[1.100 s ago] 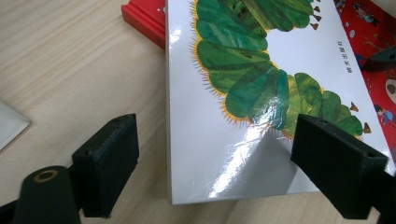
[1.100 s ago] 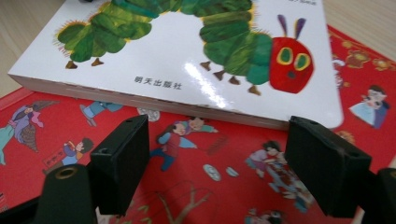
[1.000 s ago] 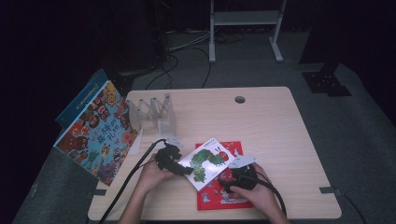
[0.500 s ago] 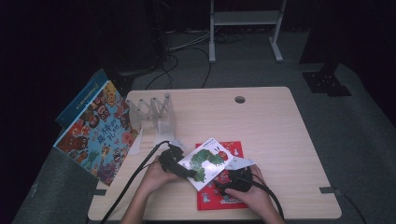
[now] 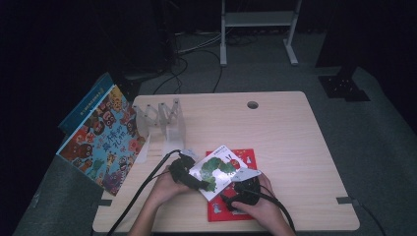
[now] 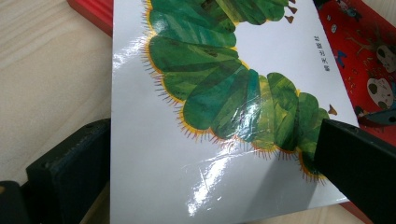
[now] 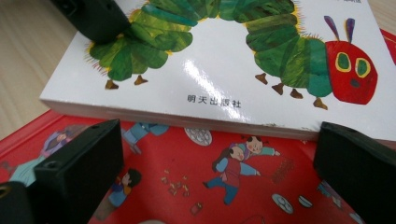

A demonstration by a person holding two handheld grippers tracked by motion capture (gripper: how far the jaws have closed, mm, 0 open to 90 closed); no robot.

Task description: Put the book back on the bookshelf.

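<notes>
In the high view, the white book (image 5: 219, 169) lies askew on the red book (image 5: 235, 196) near the table (image 5: 295, 147) edge at 6 o'clock, stacked for handling; the left gripper (image 5: 193, 179) sits at its 9 o'clock, the right gripper (image 5: 241, 192) at 5. In the left gripper view the jaws, just opened, straddle the cover (image 6: 210, 116) without pressing. In the right gripper view the jaws, also just opened, face the white book's edge (image 7: 187, 119) over the red book (image 7: 224, 186), holding nothing.

High view dim, dark surroundings; gripper views bright, glare on caterpillar book (image 6: 233, 154) cover
</notes>
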